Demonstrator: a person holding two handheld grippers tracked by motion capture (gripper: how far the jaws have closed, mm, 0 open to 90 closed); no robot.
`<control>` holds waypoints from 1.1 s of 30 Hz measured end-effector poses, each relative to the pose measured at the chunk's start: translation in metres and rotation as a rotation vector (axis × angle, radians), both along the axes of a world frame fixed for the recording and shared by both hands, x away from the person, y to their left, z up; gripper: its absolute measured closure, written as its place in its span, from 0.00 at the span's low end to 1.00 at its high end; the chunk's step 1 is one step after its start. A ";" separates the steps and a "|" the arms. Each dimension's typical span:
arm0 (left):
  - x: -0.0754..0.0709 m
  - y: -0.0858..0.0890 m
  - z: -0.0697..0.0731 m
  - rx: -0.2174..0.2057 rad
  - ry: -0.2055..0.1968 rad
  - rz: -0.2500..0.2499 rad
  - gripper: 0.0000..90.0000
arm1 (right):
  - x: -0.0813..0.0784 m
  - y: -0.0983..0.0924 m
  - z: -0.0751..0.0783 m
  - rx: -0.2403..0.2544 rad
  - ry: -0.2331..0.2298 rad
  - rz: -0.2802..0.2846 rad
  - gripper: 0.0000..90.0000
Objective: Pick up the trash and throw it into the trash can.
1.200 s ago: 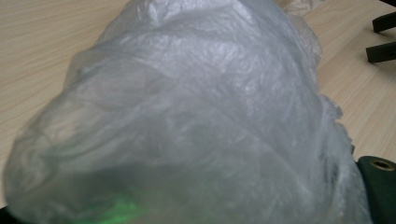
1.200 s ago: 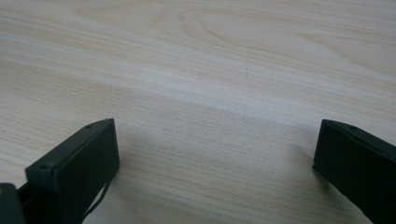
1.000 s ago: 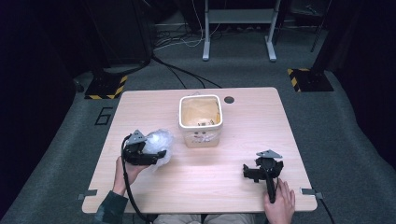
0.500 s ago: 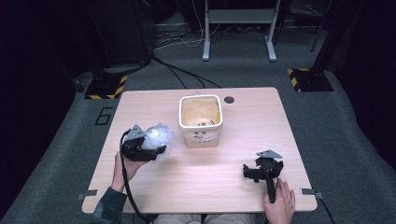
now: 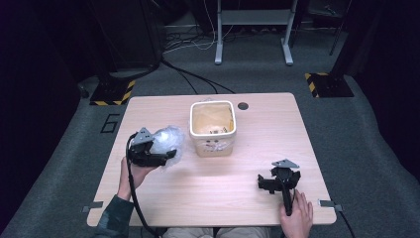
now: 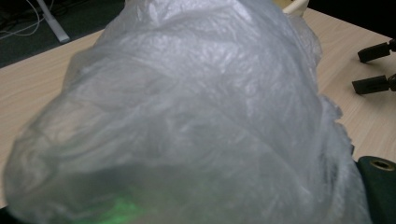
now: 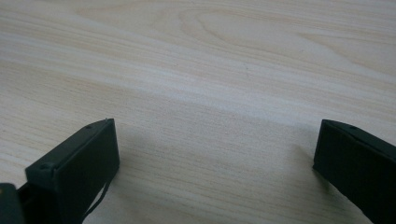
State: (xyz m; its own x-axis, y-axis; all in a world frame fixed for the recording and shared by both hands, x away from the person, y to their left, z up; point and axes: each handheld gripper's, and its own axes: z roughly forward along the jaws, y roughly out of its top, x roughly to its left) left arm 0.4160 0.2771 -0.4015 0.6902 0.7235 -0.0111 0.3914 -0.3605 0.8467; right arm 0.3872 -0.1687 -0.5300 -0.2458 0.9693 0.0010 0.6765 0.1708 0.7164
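Plenty of bare table (image 5: 223, 183) lies between your two grippers. Your left gripper (image 5: 166, 156) is clamped on the crumpled plastic bag (image 5: 166, 141), just left of the white bin (image 5: 213, 126) and well in from the table's edge. Your right gripper (image 5: 265, 183) rests near the front edge, jaws wide and empty.

Pale wood table (image 5: 213, 188) stood on grey carpet (image 5: 366, 144). Round grommet hole (image 5: 242, 105) sat near table's 12 o'clock edge. Hazard-striped bases lay on floor at 10 o'clock (image 5: 111, 91) and 2 o'clock (image 5: 327, 84). Grey desk frame (image 5: 252, 25) stood at 12 o'clock, cables (image 5: 188, 44) trailing across floor beside it.
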 end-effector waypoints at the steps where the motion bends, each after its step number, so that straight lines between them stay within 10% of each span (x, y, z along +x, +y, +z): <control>1: 0.000 0.000 0.001 -0.002 -0.001 0.000 0.32 | 0.000 0.000 0.000 0.000 0.000 0.000 0.00; 33: 0.018 -0.022 0.047 0.010 -0.078 -0.035 0.32 | 0.000 0.000 0.000 0.000 0.000 0.000 0.00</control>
